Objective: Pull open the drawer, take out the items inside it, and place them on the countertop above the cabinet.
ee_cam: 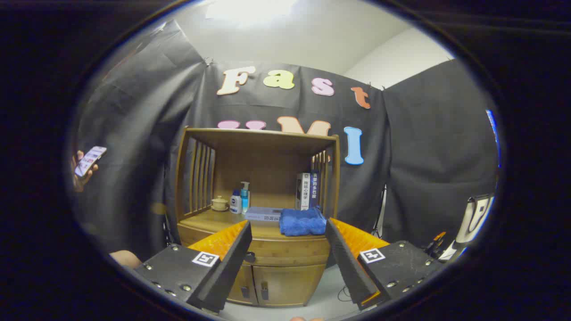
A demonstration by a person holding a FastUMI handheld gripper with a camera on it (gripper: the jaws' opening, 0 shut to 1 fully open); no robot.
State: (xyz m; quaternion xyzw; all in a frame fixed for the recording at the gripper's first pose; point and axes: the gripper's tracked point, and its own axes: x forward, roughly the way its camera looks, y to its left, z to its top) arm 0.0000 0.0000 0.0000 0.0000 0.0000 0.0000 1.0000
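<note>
Tongs spread wide, short of the closed drawer, blue towel on countertop

A staged recording booth: black cloth walls surround one wooden cabinet holding household items.

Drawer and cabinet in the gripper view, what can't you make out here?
- Drawer: shut, contents hidden by its front; knob partly covered by the open gripper, jaws spread.
- Lower doors: sides blocked by the jaws.
- Books: too small to tell apart.
- Person's hand with phone: cut off.
</note>
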